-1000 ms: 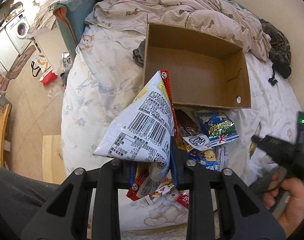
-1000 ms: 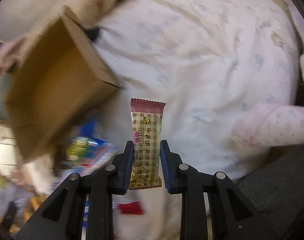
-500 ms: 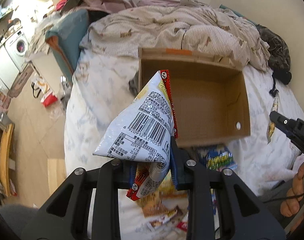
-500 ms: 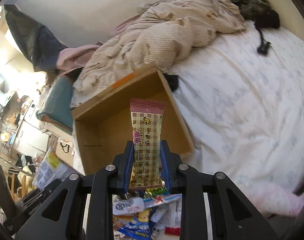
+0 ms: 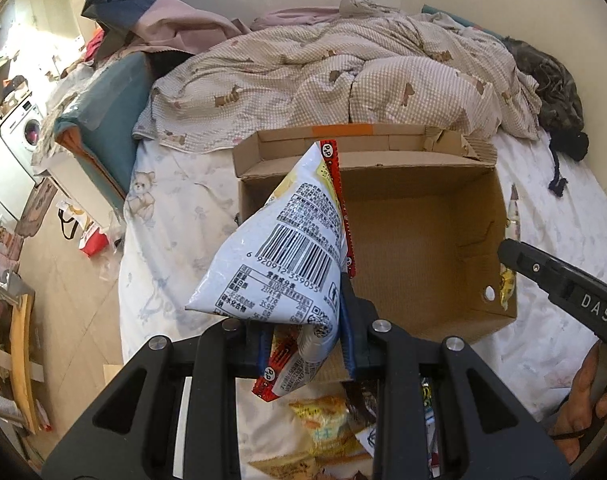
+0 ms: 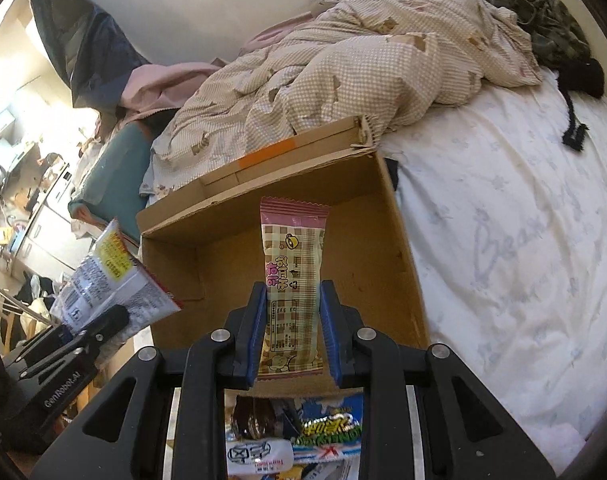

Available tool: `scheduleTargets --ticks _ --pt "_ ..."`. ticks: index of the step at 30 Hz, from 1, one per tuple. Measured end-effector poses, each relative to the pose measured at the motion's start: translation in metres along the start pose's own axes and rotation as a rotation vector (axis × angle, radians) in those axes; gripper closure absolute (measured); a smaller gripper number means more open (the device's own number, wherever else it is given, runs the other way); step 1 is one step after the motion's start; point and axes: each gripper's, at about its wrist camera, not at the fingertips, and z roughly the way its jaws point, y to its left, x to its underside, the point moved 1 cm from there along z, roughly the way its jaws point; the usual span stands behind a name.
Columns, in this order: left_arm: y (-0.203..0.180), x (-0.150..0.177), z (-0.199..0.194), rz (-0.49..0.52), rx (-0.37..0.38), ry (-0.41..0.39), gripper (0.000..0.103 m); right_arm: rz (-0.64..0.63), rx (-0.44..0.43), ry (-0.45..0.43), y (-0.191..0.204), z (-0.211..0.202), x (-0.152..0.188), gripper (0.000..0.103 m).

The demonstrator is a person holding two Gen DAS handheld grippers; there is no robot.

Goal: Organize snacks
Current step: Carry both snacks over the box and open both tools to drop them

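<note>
I had both tongs loaded and up at the box [image 5: 419, 248], which sat open on the bed [image 6: 503, 240] with nothing inside that I could see. The left gripper [image 5: 303, 344] was clenched on the chip bag [image 5: 287, 256], its puffed white back with the barcode toward the camera, hanging over the box's near left corner. The right gripper [image 6: 291, 332] was clenched on the wafer bar [image 6: 293, 280], standing upright between the blue pads [image 6: 256, 332], just over the near wall. Loose snacks [image 6: 303, 440] lay on the bed below, in front of the box. I judged this the carry-and-drop step, barely started given the bare box. Next called for pushing each snack further in past the rim, lowering toward the floor, then letting go, one side each so they wouldn't pile up.
</note>
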Motion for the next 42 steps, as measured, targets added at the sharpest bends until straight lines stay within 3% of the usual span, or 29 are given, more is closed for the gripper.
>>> scheduleTargets --ticks 14,22,32,35,37,38,40,42 --pt "-0.004 0.005 0.058 0.049 0.022 0.026 0.079 -0.035 0.018 0.068 -0.005 0.046 0.001 0.076" --pt "-0.002 0.009 0.072 0.048 0.010 0.046 0.076 -0.042 0.033 0.157 -0.004 0.071 0.012 0.075" --pt "-0.005 0.008 0.074 0.039 0.019 0.050 0.074 -0.018 0.035 0.159 -0.011 0.070 0.013 0.074" --pt "-0.006 0.008 0.072 0.042 0.035 0.047 0.055 -0.013 0.043 0.147 -0.012 0.069 0.011 0.072" --pt "-0.008 0.008 0.068 0.046 0.045 0.036 0.034 -0.009 0.050 0.137 -0.013 0.067 0.009 0.072" --pt "-0.009 0.008 0.064 0.049 0.052 0.021 0.031 -0.007 0.053 0.136 -0.014 0.066 0.009 0.070" --pt "-0.013 0.008 0.058 0.068 0.069 -0.009 0.024 0.001 0.064 0.133 -0.016 0.065 0.008 0.062" --pt "-0.016 0.009 0.054 0.087 0.062 -0.027 0.021 0.017 0.060 0.123 -0.018 0.061 0.007 0.040"
